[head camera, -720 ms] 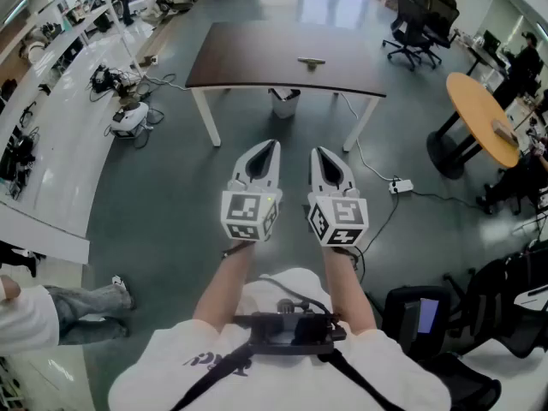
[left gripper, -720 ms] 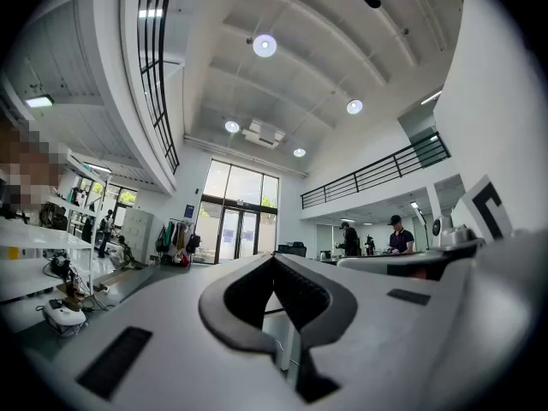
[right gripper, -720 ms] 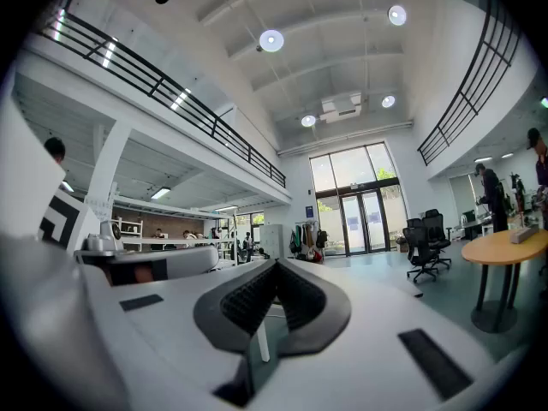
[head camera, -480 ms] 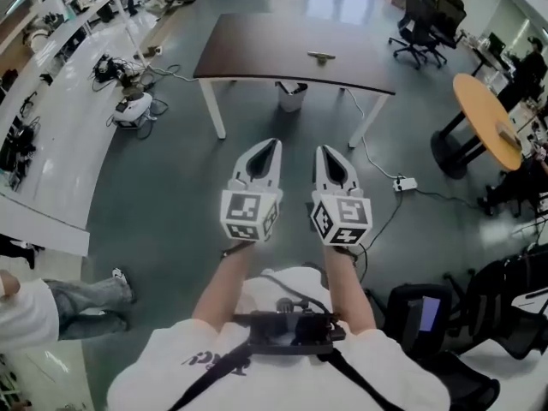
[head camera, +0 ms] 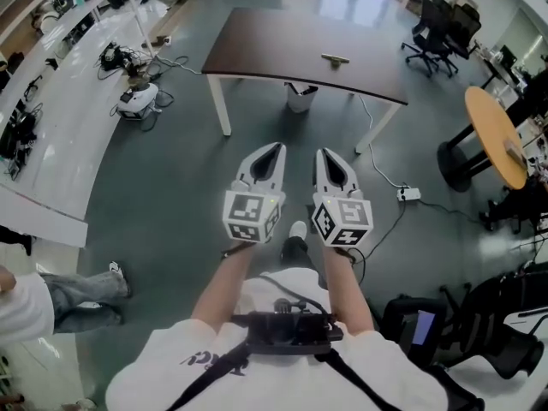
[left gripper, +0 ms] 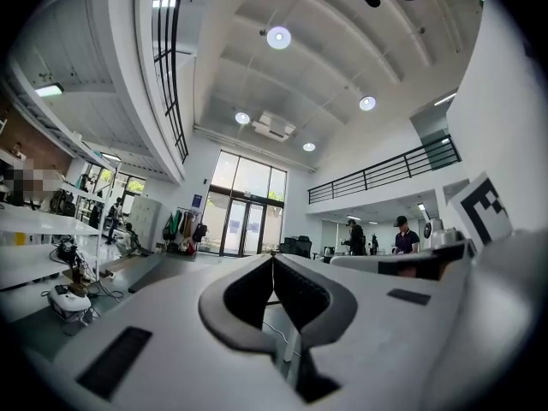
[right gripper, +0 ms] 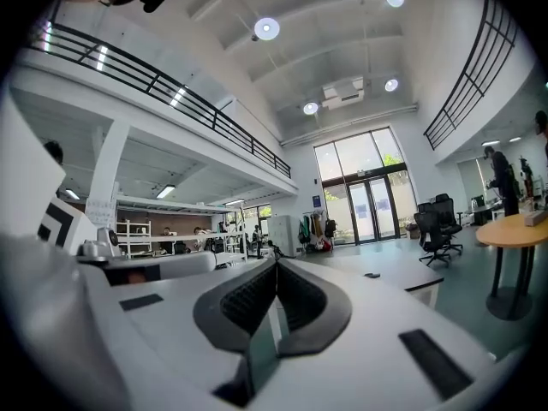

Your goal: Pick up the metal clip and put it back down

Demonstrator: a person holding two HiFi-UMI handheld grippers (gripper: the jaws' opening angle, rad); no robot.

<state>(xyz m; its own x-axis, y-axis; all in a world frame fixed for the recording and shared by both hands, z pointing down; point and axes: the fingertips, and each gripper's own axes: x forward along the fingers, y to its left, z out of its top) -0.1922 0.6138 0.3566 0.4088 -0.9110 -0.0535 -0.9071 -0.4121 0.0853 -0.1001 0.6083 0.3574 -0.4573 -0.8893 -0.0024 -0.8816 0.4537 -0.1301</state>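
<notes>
Head view: left claw [head camera: 272, 151] and right claw [head camera: 325, 154] side by side above the floor, well apart from the dark desk [head camera: 257, 50]. Metal clip [head camera: 335, 58] lies on the desk.
Left gripper view: jaws pressed together, nothing between.
Right gripper view: jaws together, empty.

Metal clip [head camera: 335, 58] (seemingly flat) on table [head camera: 265, 50]
</notes>
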